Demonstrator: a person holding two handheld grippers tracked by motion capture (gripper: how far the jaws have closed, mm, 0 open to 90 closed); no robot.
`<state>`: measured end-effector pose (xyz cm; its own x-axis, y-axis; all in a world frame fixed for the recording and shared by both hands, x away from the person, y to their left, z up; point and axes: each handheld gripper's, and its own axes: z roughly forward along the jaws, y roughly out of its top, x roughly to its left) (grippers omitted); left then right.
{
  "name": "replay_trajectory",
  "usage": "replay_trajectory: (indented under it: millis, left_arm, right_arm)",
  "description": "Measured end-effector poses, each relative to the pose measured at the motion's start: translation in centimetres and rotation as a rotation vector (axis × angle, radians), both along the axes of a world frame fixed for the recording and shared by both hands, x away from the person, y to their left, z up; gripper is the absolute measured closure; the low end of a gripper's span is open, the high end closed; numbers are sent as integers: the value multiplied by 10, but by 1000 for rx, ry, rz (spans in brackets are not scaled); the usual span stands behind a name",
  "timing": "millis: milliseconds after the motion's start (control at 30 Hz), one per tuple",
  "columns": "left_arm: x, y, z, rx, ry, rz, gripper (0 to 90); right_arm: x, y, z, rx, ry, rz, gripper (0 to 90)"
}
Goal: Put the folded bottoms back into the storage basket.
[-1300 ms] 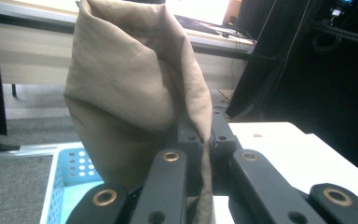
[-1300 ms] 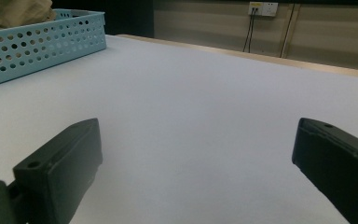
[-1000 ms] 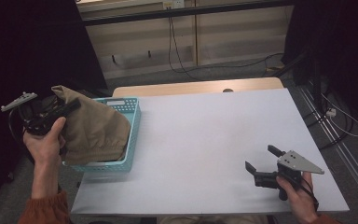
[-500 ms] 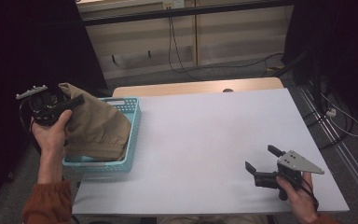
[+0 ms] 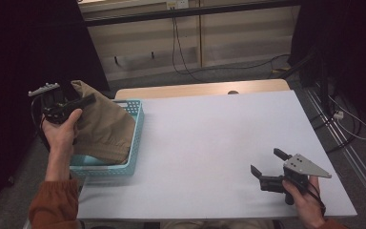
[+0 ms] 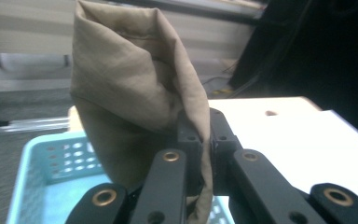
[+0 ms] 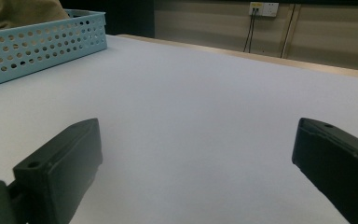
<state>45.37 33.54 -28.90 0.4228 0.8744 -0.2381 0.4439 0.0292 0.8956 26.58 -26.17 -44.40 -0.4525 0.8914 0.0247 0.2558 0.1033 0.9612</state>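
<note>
A tan cloth [image 5: 106,125] hangs from my left gripper [image 5: 91,100], which is shut on its upper edge; the cloth's lower part rests inside the light blue basket [image 5: 136,143] at the table's left. In the left gripper view the cloth [image 6: 130,88] rises in folds above the closed jaws of the left gripper [image 6: 205,135], with the basket [image 6: 42,168] below. My right gripper [image 5: 267,163] rests low over the white table [image 5: 209,138] at the near right, open, with nothing between its fingers. In the right gripper view the right gripper [image 7: 196,154] frames bare tabletop.
The basket [image 7: 37,46] shows at the far left in the right gripper view, with the cloth [image 7: 14,11] in it. A wooden table edge [image 5: 200,89] runs behind the white surface. Cables [image 5: 178,43] hang on the wall panel beyond. Dark curtains flank both sides.
My left hand has carried the gripped cloth rightward, over the basket, and slightly down. The right gripper has stayed put.
</note>
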Motion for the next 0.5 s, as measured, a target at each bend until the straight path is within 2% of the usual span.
replay_trajectory:
  millis: [167, 233, 300, 400, 467, 500]
  left_arm:
    - [5, 16, -7, 8, 64, 69, 867]
    - [7, 20, -9, 32, 84, 101, 868]
    - [8, 24, -10, 35, 104, 108, 868]
    - [10, 26, -13, 92, 137, 136, 868]
    - [12, 26, -16, 111, 155, 148, 868]
    - [13, 26, -18, 106, 159, 148, 868]
  right_arm:
    - [0, 0, 0, 0, 1, 2, 15]
    - [0, 0, 0, -1, 1, 1, 15]
    - [1, 0, 0, -4, -3, -6, 14]
    - [1, 0, 0, -3, -2, -7, 15]
    - [1, 1, 0, 0, 0, -7, 15]
    - [1, 1, 0, -1, -1, -5, 15]
